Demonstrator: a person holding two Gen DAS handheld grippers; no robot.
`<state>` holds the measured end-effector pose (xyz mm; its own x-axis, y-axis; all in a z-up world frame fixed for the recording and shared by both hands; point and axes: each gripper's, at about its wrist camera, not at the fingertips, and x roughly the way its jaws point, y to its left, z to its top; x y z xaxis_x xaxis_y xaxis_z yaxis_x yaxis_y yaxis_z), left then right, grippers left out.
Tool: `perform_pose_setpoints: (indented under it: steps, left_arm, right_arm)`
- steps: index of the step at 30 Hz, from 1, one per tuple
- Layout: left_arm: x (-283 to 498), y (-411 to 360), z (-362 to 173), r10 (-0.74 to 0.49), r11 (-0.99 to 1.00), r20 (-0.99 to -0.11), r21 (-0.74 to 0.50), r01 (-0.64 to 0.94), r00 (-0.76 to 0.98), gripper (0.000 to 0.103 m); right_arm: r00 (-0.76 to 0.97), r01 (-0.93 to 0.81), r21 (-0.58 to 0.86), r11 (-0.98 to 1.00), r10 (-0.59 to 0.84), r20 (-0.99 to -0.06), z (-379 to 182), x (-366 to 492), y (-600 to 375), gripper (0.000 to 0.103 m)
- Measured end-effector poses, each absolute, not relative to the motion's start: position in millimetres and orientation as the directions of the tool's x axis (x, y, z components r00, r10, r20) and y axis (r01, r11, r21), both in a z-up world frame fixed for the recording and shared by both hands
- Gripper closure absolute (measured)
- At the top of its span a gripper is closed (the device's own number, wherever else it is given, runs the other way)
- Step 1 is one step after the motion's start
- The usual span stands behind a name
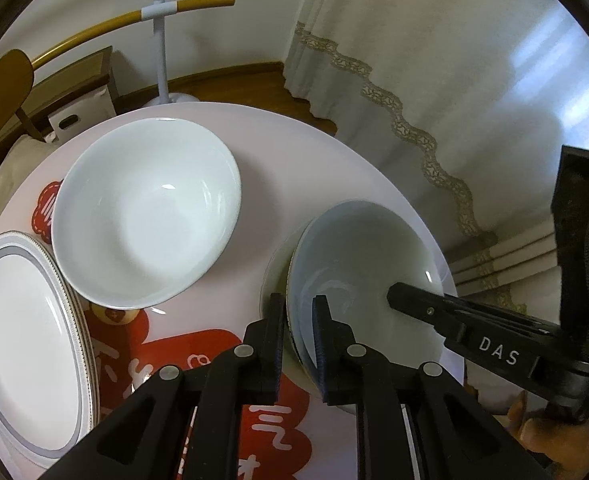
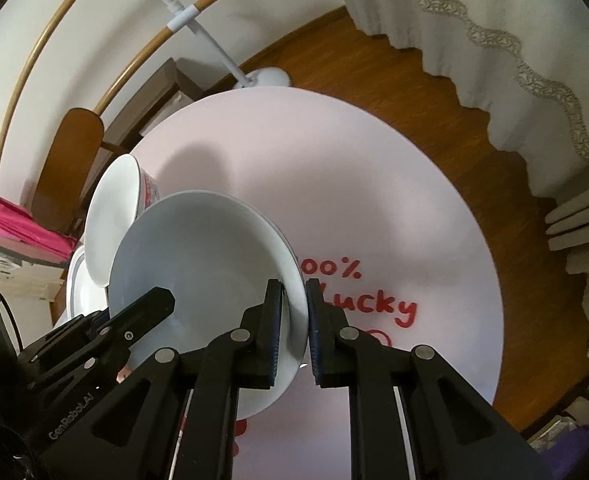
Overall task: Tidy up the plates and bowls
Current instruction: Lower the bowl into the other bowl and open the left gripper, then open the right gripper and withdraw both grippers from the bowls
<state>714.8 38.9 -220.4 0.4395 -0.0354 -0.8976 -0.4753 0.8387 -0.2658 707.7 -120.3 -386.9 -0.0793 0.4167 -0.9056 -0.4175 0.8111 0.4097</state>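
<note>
1. We hold the small bowl at the right-hand part of the round table, one gripper on each side of it. It appears raised and tilted, though contact with the tabletop cannot be ruled out.
2. The left gripper has its jaws pinching the near-left rim. The right gripper has its jaws pinching the opposite rim. We judge that two opposed grips keep a smooth, glazed bowl from swinging.
3. The large bowl stands upright just beside it to the left, apart from it. We judge it the likely nesting target.
4. The rimmed plates sit stacked at the left edge, tucked partly under the large bowl's side.
5. Obstructions: the large bowl's near rim stands between the held bowl and the plates, and the table edge is near on the right.
6. Beyond the table: a wooden chair, a white stand and curtains.
</note>
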Motion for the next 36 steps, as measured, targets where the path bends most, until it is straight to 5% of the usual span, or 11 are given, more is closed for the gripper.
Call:
perform_pose_setpoints:
  steps: [9, 13, 23, 36]
  left_arm:
    - [706.6, 32.5, -215.3, -0.031, 0.822, -0.898, -0.272, -0.501, 0.438, 0.086]
    - [699.1, 28.4, -209.2, -0.014, 0.806, -0.892, -0.277, -0.523, 0.451, 0.068]
    - [664.0, 18.8, -196.2, 0.058, 0.742, -0.891, -0.263, -0.617, 0.45, 0.058]
    - [583.0, 10.3, -171.6, 0.145, 0.638, -0.891, -0.249, -0.728, 0.431, 0.048]
  right_arm:
    - [-0.111, -0.438, 0.447, 0.78, 0.447, -0.888, -391.5, 712.6, -121.6, 0.091]
    - [-0.125, -0.45, 0.451, 0.771, 0.446, -0.887, -391.9, 713.4, -119.9, 0.092]
    - [-0.151, -0.489, 0.452, 0.746, 0.438, -0.886, -394.3, 712.0, -122.4, 0.091]
    - [-0.129, -0.51, 0.411, 0.756, 0.404, -0.905, -387.2, 698.1, -120.2, 0.077]
